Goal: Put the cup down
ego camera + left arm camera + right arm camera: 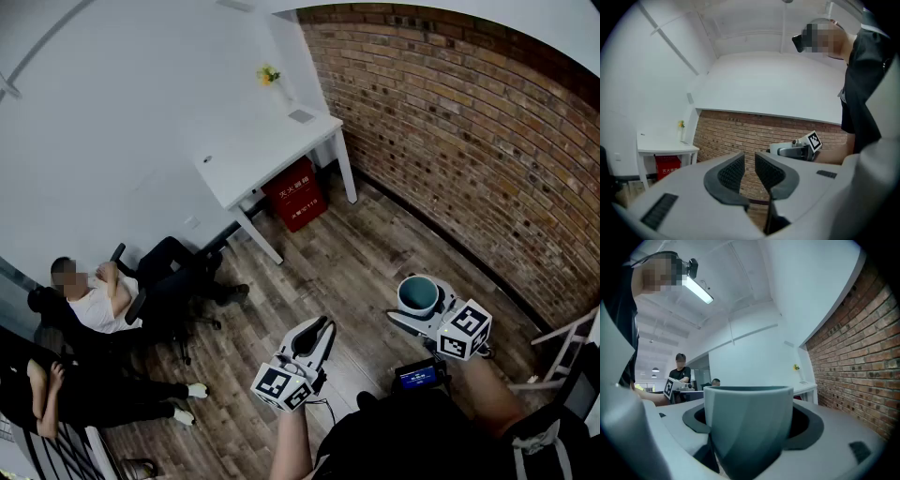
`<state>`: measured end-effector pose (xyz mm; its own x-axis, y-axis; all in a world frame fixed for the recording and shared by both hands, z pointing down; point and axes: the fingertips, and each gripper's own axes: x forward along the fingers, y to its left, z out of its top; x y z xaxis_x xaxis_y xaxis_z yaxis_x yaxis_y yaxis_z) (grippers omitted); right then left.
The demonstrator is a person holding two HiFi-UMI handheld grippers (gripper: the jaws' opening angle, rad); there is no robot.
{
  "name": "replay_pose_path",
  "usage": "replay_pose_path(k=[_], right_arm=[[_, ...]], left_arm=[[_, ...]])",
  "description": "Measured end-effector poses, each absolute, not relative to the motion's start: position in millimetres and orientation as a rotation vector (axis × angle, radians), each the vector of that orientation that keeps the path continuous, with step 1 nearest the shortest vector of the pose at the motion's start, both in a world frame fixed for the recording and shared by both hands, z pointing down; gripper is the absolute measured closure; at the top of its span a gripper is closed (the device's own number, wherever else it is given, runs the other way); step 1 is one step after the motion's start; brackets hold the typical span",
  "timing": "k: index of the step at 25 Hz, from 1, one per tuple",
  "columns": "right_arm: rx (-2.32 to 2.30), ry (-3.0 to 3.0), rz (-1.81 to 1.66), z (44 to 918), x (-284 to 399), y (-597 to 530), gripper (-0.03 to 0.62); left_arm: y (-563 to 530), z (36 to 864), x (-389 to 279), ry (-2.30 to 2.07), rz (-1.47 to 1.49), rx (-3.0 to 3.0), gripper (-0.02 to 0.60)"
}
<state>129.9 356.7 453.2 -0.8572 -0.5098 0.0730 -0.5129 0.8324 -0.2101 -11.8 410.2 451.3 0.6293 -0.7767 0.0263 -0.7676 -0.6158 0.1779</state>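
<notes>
At the far left of the head view, two seated people (89,314) occupy chairs against the wall. Treat that zone as out of bounds.

The white counter (267,155) stands further in. It carries a small yellow flower (269,74), and a red box (295,194) sits beneath it. This is the only raised surface in view, and it lies well apart from both grippers.

Your left gripper (749,165) hangs over the wooden floor (309,267). Its fingers (731,174) stand almost together, with only a narrow slit between the ribbed pads and nothing in it. Consider this tool free for support work.

Your right gripper (751,423) carries the task item. The teal cup (418,294) sits upright between its fingers (811,425), which are spread wide and pressed against opposite sides of the cup's body. The cup is in the air above the floor, resting on no surface, with the brick wall (469,141) to its right.

Handling notes:
- The cup looks rigid and smooth-walled, probably ceramic or hard plastic, so expect a slippery surface and no give under the pads.
- It appears empty, so it is likely light. If it is ceramic, it will chip on a hard landing.
- No handle is visible. Grip across the body, below the rim, as the fingers grip it now.
- The wall tapers toward the base, so a loosened grip may let the cup slide downward. Hold it level until its base rests fully on a surface, then open the fingers.
</notes>
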Motion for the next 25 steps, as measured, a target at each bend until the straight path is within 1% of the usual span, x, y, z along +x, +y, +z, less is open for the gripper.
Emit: replay_pose_path(k=[25], right_arm=[[0.848,-3.019,0.405,450,129,344,0.187]], left_arm=[[397,454,-12,-1.258,-0.055,2.686,0.506]])
